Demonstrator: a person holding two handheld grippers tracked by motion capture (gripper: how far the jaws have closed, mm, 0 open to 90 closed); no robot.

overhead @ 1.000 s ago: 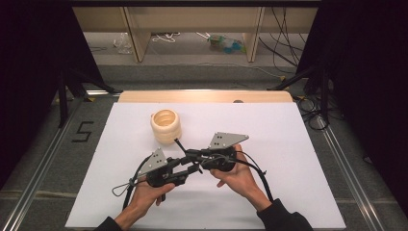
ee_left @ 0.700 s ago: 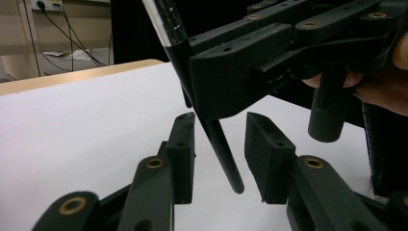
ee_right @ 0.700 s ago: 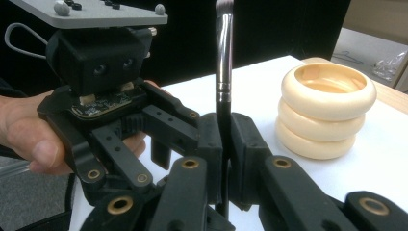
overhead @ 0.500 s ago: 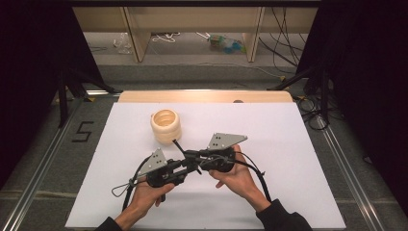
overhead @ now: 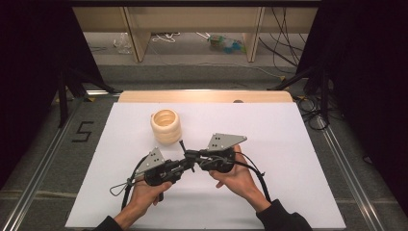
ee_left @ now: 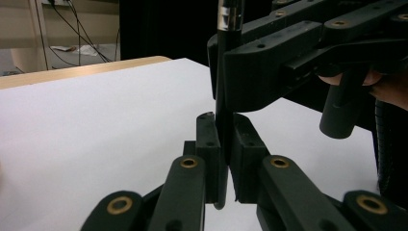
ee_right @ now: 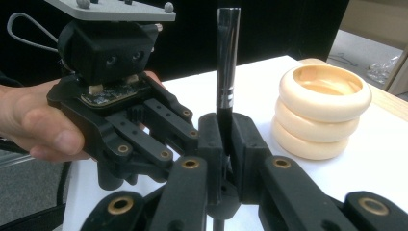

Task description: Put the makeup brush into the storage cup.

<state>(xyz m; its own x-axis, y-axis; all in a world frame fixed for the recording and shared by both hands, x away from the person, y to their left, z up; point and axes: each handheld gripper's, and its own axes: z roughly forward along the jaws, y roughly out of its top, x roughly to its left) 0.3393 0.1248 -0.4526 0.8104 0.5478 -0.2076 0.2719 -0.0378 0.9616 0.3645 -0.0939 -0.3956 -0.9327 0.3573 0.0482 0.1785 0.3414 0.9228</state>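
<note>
Black pen: slim, stiff, light, glossy barrel with a silver band, so likely slippery; held upright above the white table sheet, near its front middle. Right gripper is clamped on the barrel below the band. Left gripper has just been closing and now pinches the same pen, lower end. Best hold is the plain barrel, away from the band. Cream stacked-ring holder stands near, behind-left; judged no obstruction. Both hands crowd closely.

Ring stack on table, behind pen between hand-held grippers.
</note>
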